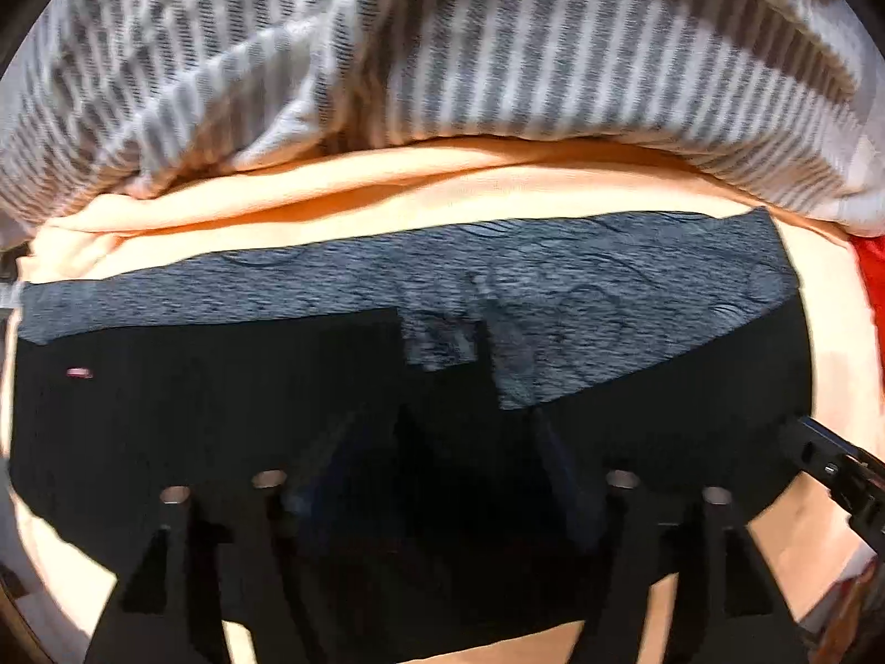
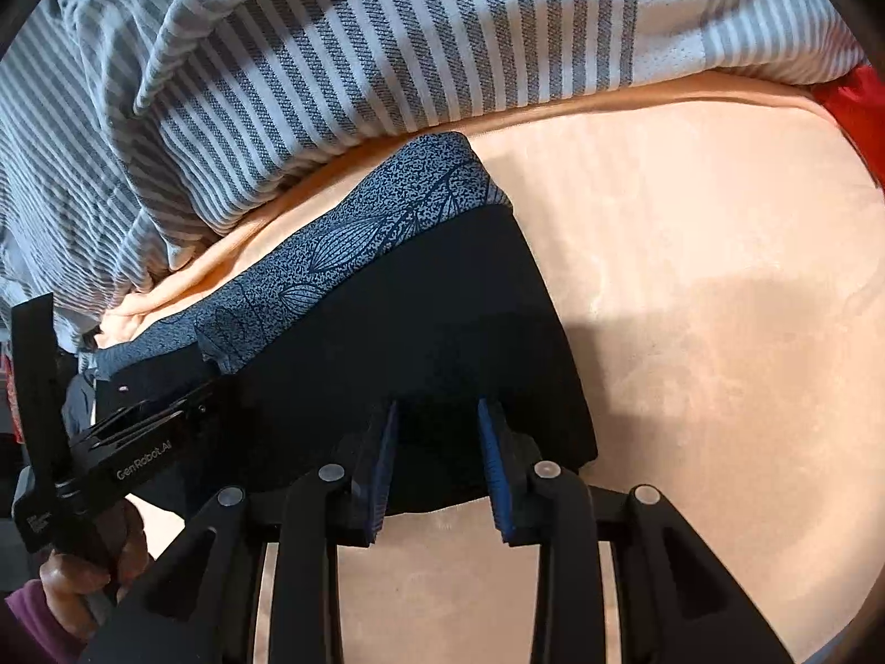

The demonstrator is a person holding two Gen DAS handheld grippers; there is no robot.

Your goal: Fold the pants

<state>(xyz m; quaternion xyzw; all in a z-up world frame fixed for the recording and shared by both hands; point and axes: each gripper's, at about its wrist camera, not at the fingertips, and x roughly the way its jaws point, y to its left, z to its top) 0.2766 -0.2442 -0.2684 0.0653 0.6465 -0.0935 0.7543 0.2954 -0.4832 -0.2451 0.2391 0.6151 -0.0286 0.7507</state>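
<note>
Black fabric fills the near ground in both wrist views: the pants (image 2: 420, 332), lying folded and flat on a peach, suede-like bed cover (image 2: 691, 332). Taking the pants as the landmark, the right gripper (image 2: 440, 465) sits at their near edge, its blue-padded fingers (image 2: 498, 476) spread apart with the dark cloth lying between and under them; the jaws stand open and do not pinch the fabric. In the left wrist view the left gripper (image 1: 459, 476) is over the middle of the pants (image 1: 221, 415); its fingers merge with the black cloth, yet a clear gap shows between them, so it too is open. The picture is blurred there, and I cannot tell whether the tips touch the fabric.

At the pants' left side in the right wrist view, the left gripper's black body (image 2: 127, 448) reaches in over the cloth, held by a hand (image 2: 83, 570) in a purple sleeve. In the left wrist view the right gripper's tip (image 1: 829, 459) shows at the pants' right edge.

Along the far edge of the pants runs a grey-blue band (image 2: 354, 243) printed with dark leaf outlines. Just beyond it lies a strip of peach cover (image 1: 387, 193), bunched into a low fold. Beyond that, a grey-and-white striped blanket (image 2: 332, 55) is heaped up, overhanging the cover and blocking the view farther back. A red cloth (image 2: 857, 105) shows far right of the pants, under the blanket's edge.
</note>
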